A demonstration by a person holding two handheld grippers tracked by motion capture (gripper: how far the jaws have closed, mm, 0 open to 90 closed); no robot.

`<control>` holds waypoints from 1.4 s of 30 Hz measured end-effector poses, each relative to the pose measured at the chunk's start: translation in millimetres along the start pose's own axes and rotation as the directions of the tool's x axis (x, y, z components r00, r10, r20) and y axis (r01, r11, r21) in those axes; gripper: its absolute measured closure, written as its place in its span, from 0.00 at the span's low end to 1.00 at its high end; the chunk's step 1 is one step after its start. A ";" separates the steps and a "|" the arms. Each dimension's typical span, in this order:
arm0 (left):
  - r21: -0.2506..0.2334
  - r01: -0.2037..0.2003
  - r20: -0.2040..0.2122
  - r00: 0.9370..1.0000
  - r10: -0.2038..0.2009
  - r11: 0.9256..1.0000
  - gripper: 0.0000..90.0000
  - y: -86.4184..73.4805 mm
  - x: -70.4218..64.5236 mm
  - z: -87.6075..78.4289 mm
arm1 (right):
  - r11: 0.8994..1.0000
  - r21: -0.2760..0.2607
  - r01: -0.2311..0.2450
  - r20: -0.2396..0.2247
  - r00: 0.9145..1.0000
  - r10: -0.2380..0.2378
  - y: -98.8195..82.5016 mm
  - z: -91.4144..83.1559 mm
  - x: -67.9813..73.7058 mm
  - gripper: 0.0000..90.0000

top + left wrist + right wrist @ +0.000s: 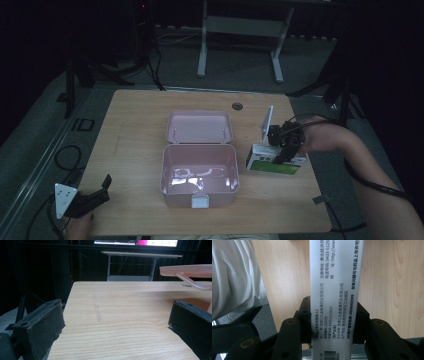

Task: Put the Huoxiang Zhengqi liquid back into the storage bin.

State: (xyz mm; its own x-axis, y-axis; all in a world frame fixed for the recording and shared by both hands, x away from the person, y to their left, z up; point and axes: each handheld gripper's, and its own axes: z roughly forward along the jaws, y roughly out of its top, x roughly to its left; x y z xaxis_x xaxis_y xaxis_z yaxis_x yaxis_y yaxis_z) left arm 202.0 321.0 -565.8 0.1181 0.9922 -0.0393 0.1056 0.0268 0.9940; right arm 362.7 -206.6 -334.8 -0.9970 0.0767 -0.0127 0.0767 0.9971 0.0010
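Wooden table (140, 115) bears open pink case (199, 172) beside clamped carton (275, 162).

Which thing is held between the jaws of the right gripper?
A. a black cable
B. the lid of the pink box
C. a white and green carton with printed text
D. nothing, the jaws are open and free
C: in the right gripper view, the right gripper has both jaws pressed on the sides of the carton, to the right of the pink box.
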 end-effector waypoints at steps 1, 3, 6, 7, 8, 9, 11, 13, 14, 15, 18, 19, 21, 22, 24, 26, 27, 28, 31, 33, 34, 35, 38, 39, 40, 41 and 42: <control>0.000 0.000 0.000 1.000 0.000 1.000 0.00 0.0 0.0 0.0 | 1.000 -0.002 0.002 -0.001 1.000 -0.002 0.9 -2.2 -0.2 0.68; 0.002 -0.001 0.000 1.000 0.001 1.000 0.00 0.0 0.0 0.0 | 1.000 -0.001 0.004 0.002 1.000 -0.004 3.1 -6.7 0.3 0.68; 0.002 -0.001 0.000 1.000 0.001 1.000 0.00 0.0 -0.1 0.1 | 1.000 -0.001 0.006 0.004 1.000 -0.006 5.8 -11.1 1.0 0.68; 0.002 -0.001 0.000 1.000 0.001 1.000 0.00 0.0 -0.1 0.0 | 1.000 -0.003 0.008 0.006 1.000 -0.008 7.4 -13.2 1.7 0.68; 0.002 -0.002 -0.001 1.000 0.002 1.000 0.00 0.0 -0.2 0.1 | 1.000 -0.008 0.016 0.009 1.000 -0.016 11.4 -17.7 3.7 0.68; 0.002 -0.002 -0.001 1.000 0.002 1.000 0.00 0.0 -0.2 0.1 | 1.000 -0.008 0.016 0.009 1.000 -0.016 11.4 -17.7 3.7 0.68; 0.004 -0.003 -0.002 1.000 0.003 1.000 0.00 0.1 -0.2 0.2 | 1.000 -0.009 0.019 0.009 1.000 -0.019 13.0 -19.2 4.4 0.68; 0.003 -0.003 -0.001 1.000 0.003 1.000 0.00 0.1 -0.2 0.1 | 0.999 -0.010 0.040 0.020 0.999 -0.039 24.5 -26.5 8.1 0.68; 0.003 -0.003 -0.001 1.000 0.003 1.000 0.00 0.1 -0.2 0.1 | 0.999 -0.010 0.047 0.024 0.999 -0.046 27.5 -28.3 9.2 0.68; 0.003 -0.003 -0.001 1.000 0.003 1.000 0.00 0.1 -0.1 0.1 | 0.999 -0.011 0.048 0.025 0.999 -0.048 29.6 -29.5 9.7 0.68; 0.002 -0.005 -0.004 1.000 0.005 1.000 0.00 0.0 -0.5 0.1 | 0.998 -0.019 0.060 0.026 0.998 -0.060 38.1 -32.8 11.5 0.68; 0.001 -0.005 -0.004 1.000 0.005 1.000 0.00 0.0 -0.6 0.2 | 0.998 -0.017 0.061 0.023 0.998 -0.061 39.8 -32.9 12.0 0.68; 0.001 -0.006 -0.003 1.000 0.006 1.000 0.00 0.0 -0.5 0.1 | 0.998 -0.012 0.067 0.025 0.997 -0.067 44.8 -33.2 13.1 0.68; 0.001 -0.005 -0.003 1.000 0.005 1.000 0.00 -0.1 -0.5 0.0 | 0.997 -0.013 0.072 0.026 0.997 -0.072 47.8 -33.7 13.7 0.68; 0.001 -0.005 -0.004 1.000 0.005 1.000 0.00 0.0 -0.5 0.1 | 0.997 -0.020 0.080 0.021 0.997 -0.079 52.9 -35.0 14.1 0.68; 0.001 -0.006 -0.004 1.000 0.006 1.000 0.00 0.0 -0.7 0.1 | 0.996 -0.024 0.085 0.019 0.996 -0.084 58.1 -36.3 14.8 0.68; 0.001 -0.007 -0.004 1.000 0.007 1.000 0.00 0.0 -0.7 0.1 | 0.996 -0.023 0.087 0.018 0.996 -0.087 62.0 -37.2 15.6 0.68; 0.001 -0.006 -0.004 1.000 0.006 1.000 0.00 0.0 -0.6 0.1 | 0.995 -0.025 0.092 0.017 0.996 -0.092 65.3 -37.5 15.8 0.68; 0.001 -0.005 -0.003 1.000 0.005 1.000 0.00 0.0 -0.4 0.0 | 0.994 -0.029 0.104 0.014 0.995 -0.104 75.6 -38.1 16.8 0.68; 0.001 -0.005 -0.002 1.000 0.005 1.000 0.00 -0.1 -0.3 -0.1 | 0.993 -0.031 0.111 0.009 0.994 -0.111 82.4 -38.1 17.5 0.68; 0.000 -0.004 -0.002 1.000 0.004 1.000 0.00 0.0 -0.3 -0.1 | 0.993 -0.032 0.113 0.007 0.994 -0.113 85.0 -37.9 17.6 0.68; -0.001 -0.004 -0.001 1.000 0.004 1.000 0.00 -0.1 -0.3 -0.2 | 0.993 -0.030 0.116 0.006 0.993 -0.115 88.5 -37.4 18.2 0.68; 0.000 -0.006 -0.001 1.000 0.006 1.000 0.00 -0.1 -0.1 -0.3 | 0.992 -0.019 0.128 0.008 0.992 -0.128 99.3 -35.2 19.9 0.68; 0.000 -0.006 0.000 1.000 0.006 1.000 0.00 -0.1 -0.1 -0.4 | 0.991 -0.018 0.132 0.005 0.991 -0.132 102.2 -34.6 20.1 0.68; 0.000 -0.005 0.000 1.000 0.005 1.000 0.00 -0.1 0.0 -0.3 | 0.990 -0.019 0.137 0.004 0.991 -0.136 104.7 -34.1 20.6 0.68; 0.000 -0.005 0.000 1.000 0.005 1.000 0.00 -0.1 0.0 -0.4 | 0.990 -0.024 0.140 0.004 0.990 -0.140 107.1 -33.7 20.6 0.68; 0.000 -0.005 0.000 1.000 0.005 1.000 0.00 -0.1 0.0 -0.4 | 0.990 -0.023 0.138 0.003 0.990 -0.138 109.3 -33.5 21.2 0.68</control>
State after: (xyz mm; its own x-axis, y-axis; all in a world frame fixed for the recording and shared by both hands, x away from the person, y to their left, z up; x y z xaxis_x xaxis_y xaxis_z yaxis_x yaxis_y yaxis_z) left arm 201.6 321.1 -565.9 0.1191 0.9923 -0.0343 0.1048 0.0218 0.9943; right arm 349.5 -96.0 -301.5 -0.9980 -0.0618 -0.0155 -0.0621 0.9978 0.0224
